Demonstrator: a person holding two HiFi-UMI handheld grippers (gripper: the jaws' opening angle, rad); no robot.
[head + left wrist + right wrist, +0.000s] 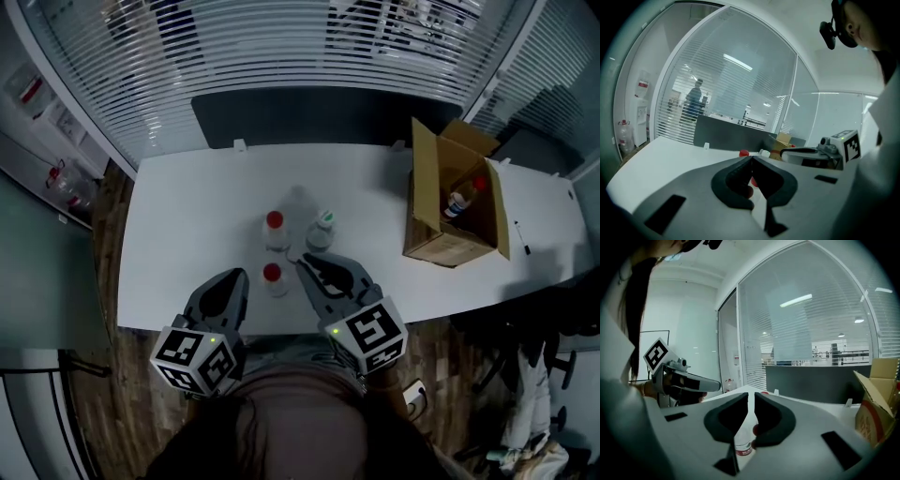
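The table (187, 216) is plain white. Near its middle stand three clear bottles: the nearest bottle (273, 278) has a red cap, the one at 12 o'clock from it (275, 228) is also red-capped, and the one at 1 o'clock (322, 228) has a pale green cap. At 3 o'clock on the table the cardboard box (450, 202) is tan-brown; the bottle inside it (457, 202) is white with a red top. The left gripper (242, 275) and right gripper (302, 262) are grey with black pads, and each carries a cube patterned in black-and-white squares. At 12 o'clock a dark grey panel (300, 117) sits below white slatted blinds (234, 56). The floor (103, 394) is brown wood-grain.
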